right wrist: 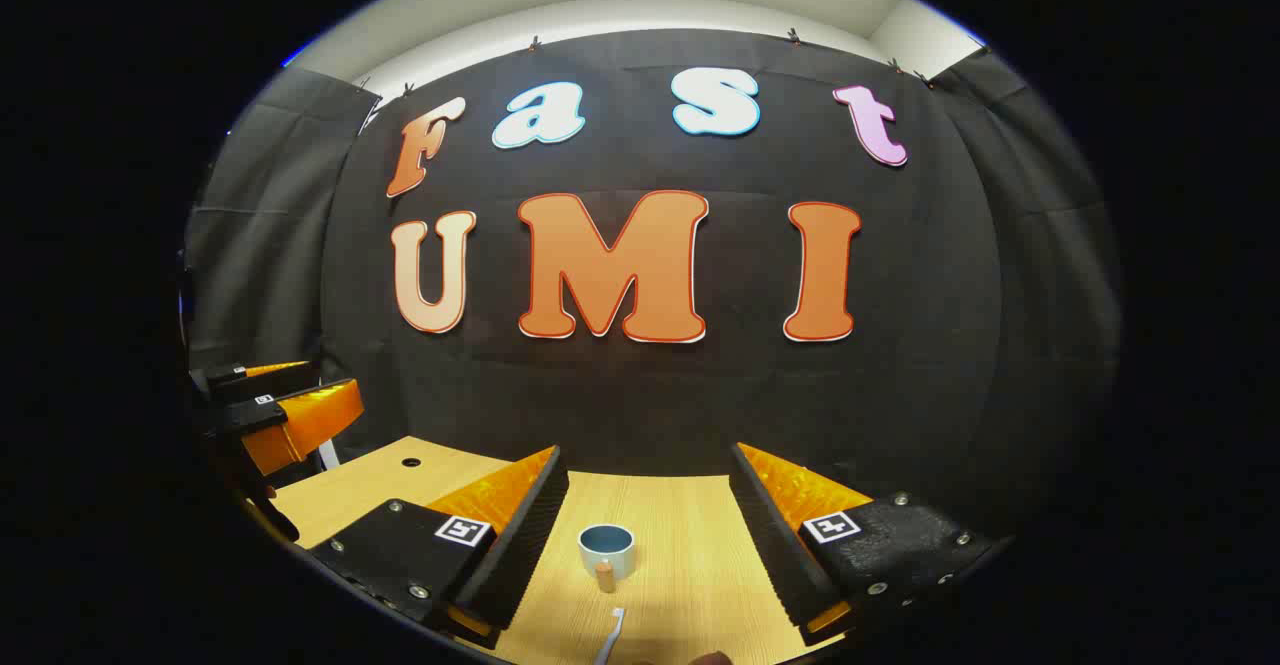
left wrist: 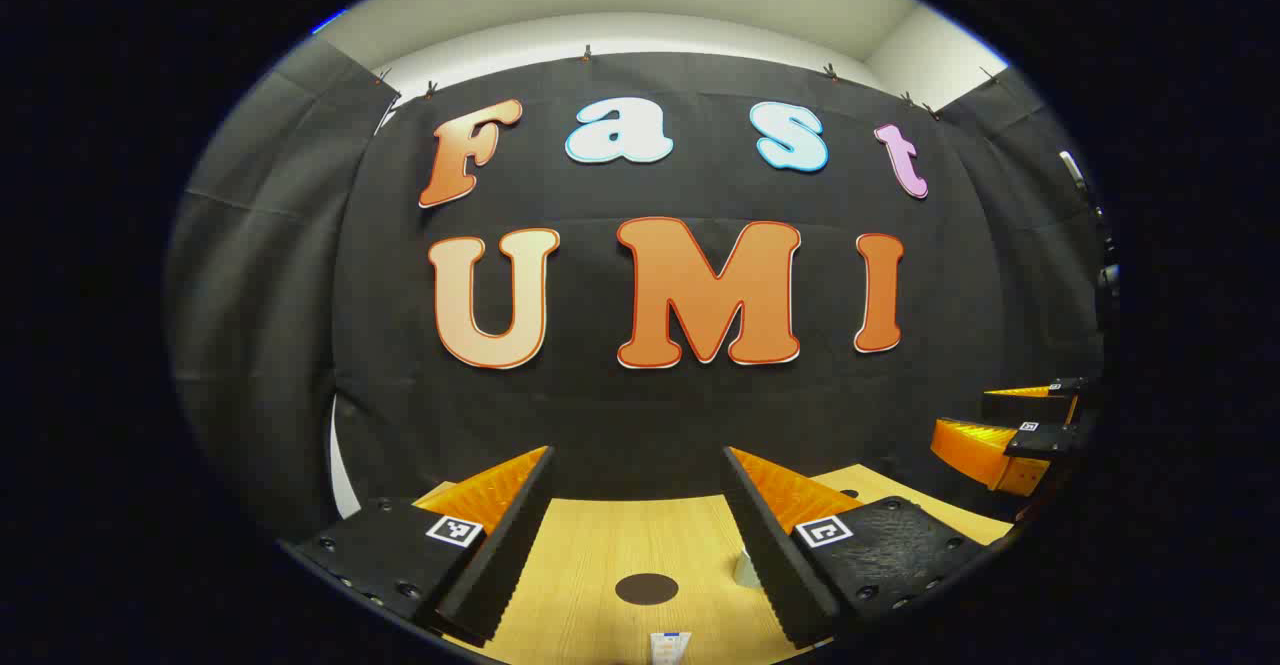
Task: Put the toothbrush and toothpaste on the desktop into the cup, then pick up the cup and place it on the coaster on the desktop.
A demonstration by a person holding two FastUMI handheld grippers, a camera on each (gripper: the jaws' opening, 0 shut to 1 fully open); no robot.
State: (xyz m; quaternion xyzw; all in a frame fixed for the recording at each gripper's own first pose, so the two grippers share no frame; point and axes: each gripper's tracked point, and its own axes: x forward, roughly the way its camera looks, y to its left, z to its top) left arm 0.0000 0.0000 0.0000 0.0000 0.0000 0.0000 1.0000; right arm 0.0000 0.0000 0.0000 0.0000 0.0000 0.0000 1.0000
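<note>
The left gripper is held above the desk, jaws spread wide and empty. Between its fingers lies the coaster, a dark flat disc on the wood. Near the bottom edge of the left gripper view a small white item is cut off; it may be the toothpaste, but I cannot tell. A pale object sits half hidden behind the right finger, likely the cup's edge. The right gripper shows at the far right of that view.

In the right gripper view, the left gripper shows at the far left. The right gripper is likewise released, holding nothing. Framed between its fingers stands the cup, upright, empty as far as I can see. A small brownish stub sits just near its front; what it is stays unclear. Nearer still the toothbrush lies on the desk, its near end cut off.

The toothbrush should be light, stiff and thin; a pinch mid-handle seems best, since it lies flat and could slip. The cup looks ceramic: heavier, smooth, breakable. A grip over the rim wall seems safest.
</note>
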